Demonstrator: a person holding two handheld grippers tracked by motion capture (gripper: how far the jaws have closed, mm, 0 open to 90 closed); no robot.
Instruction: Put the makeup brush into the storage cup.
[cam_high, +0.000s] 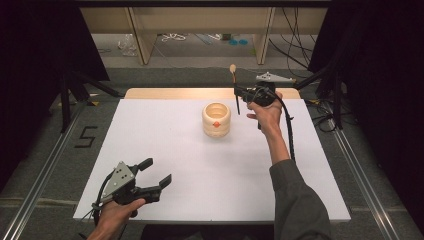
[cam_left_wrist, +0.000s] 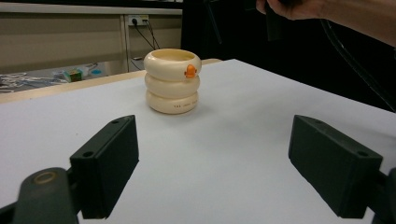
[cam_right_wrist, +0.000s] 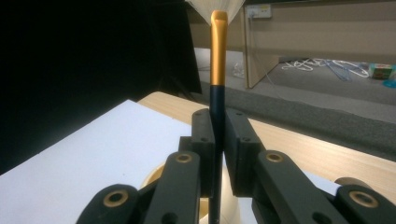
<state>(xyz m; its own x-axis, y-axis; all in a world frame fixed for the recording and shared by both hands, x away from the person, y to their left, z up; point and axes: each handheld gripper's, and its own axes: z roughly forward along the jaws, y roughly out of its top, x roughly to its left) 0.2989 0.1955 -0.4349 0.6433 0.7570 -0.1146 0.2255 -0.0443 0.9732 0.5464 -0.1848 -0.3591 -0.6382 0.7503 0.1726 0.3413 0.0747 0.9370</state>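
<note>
High view: cream-coloured holder shaped like three stacked rings with a small orange mark on its side (cam_high: 216, 120), standing upright on the white table board (cam_high: 165, 150), toward the far middle. Right gripper (cam_high: 238, 93) raised just to the right of and beyond that holder, in the person's right hand (cam_high: 266, 111), jaws clamped on a thin dark-handled brush with a gold ferrule and pale tip (cam_high: 234, 85); brush upright, tip up, lower end hanging beside the holder's rim, apart from it. Left gripper (cam_high: 156, 174) near the board's front edge, well apart from the holder to its near left, jaws spread wide and empty, held in the left hand (cam_high: 114, 214).

Left gripper view: same holder (cam_left_wrist: 172, 81) straight ahead past two widely parted black jaws, nothing between them. Orange mark on the top ring, facing right. Right hand (cam_left_wrist: 292, 8) up beyond the holder to its right.

Right gripper view: jaws pressed together on the brush's dark handle (cam_right_wrist: 216, 135), gold ferrule rising straight above them to pale bristles at the top edge. Cream holder (cam_right_wrist: 156, 176) partly hidden below and behind the jaws.
</note>
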